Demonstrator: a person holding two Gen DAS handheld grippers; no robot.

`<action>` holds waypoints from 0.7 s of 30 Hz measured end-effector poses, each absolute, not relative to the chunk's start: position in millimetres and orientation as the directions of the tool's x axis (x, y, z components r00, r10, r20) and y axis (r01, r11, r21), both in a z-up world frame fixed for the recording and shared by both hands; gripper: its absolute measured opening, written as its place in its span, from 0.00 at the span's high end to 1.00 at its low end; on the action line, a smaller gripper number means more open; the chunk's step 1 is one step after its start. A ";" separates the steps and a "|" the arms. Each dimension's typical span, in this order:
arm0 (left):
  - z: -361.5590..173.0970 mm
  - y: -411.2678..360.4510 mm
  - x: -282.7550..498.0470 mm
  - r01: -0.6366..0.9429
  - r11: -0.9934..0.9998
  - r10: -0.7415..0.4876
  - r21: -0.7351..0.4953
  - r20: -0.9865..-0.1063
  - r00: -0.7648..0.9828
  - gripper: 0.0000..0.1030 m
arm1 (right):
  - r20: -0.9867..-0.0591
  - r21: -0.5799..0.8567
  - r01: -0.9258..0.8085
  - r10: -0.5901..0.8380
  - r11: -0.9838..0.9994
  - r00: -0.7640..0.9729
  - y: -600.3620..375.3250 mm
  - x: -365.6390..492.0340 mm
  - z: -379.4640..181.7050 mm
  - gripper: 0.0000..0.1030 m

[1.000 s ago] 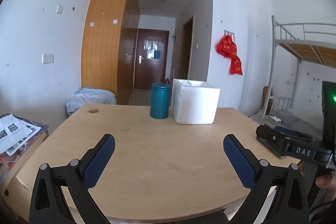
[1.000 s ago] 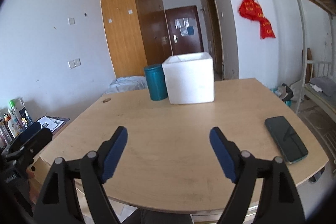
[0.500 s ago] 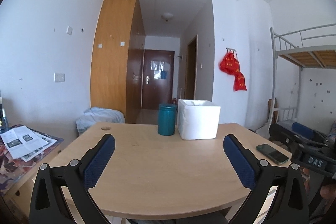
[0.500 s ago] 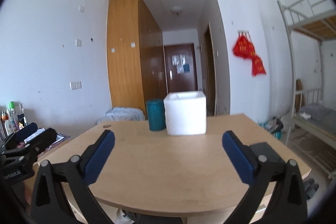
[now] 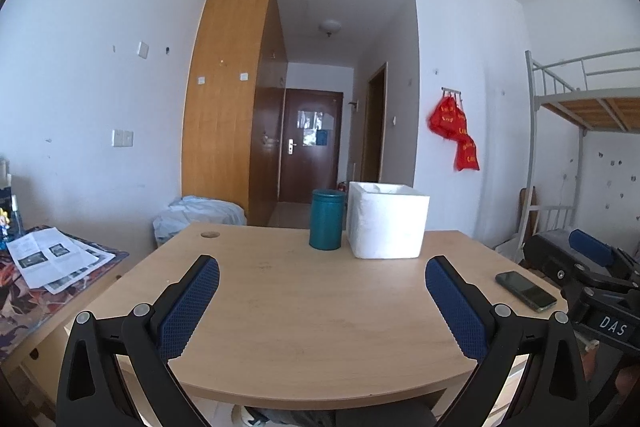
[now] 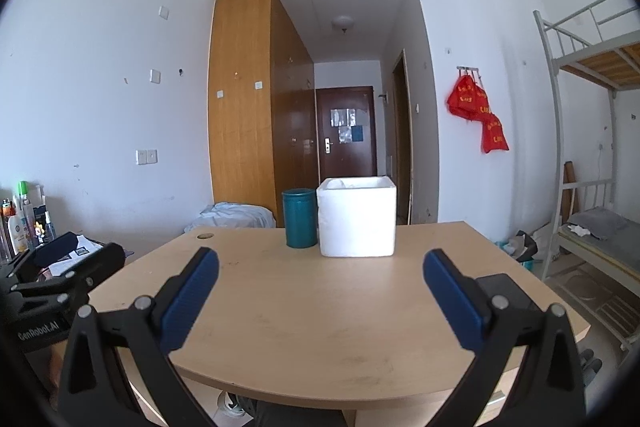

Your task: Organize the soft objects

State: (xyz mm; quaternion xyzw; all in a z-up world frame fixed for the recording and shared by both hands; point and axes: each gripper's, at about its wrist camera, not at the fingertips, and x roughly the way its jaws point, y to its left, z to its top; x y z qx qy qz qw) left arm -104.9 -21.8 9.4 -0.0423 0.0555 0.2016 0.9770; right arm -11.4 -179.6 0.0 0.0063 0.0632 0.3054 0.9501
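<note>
Across the far half of the wooden surface [image 5: 312,311] stands the white foam box [image 5: 386,225], open at the top, and it lies straight ahead of both grippers, well apart from each. What it holds is mostly hidden; only a pale crumpled edge shows above its rim in the left wrist view, so whether soft objects sit inside cannot be told, and none lie out on the surface. Just beside the box on its left, close enough that the two may touch, is the teal canister [image 5: 327,219], upright with its lid on. The box is squarish with no clear long axis, and its near wall faces the grippers. In the right wrist view it sits nearly centred between the fingers, so the right gripper [image 6: 320,287] seems the better lined up, while from the left gripper [image 5: 322,293] it lies a little to the right. Both grippers are released, spread wide with nothing between their blue pads; the right one's jaws have just been opening. Each gripper shows at the edge of the other's view. Nothing stands between them and the box, only bare wood. Near the right edge lies a dark phone [image 5: 525,290], flat and clear of the path. Off to the left, papers [image 5: 54,259] rest on a lower side table.
</note>
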 end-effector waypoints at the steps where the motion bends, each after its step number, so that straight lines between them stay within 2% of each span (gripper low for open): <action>1: 8.5 -23.2 -104.1 -0.402 0.914 0.393 -0.055 -0.127 0.911 0.00 | -0.117 0.050 -0.580 0.581 0.813 0.805 -179.8 -12.8 -1.2 0.00; 10: 8.4 -33.8 -107.5 -0.400 0.916 0.395 -0.039 -0.096 0.914 0.00 | -0.119 0.056 -0.578 0.580 0.814 0.806 -180.2 -15.1 -3.0 0.00; 21: 8.5 -38.9 -109.0 -0.388 0.921 0.383 -0.031 -0.096 0.919 0.00 | -0.111 0.050 -0.577 0.579 0.815 0.808 -181.4 -18.2 -2.3 0.00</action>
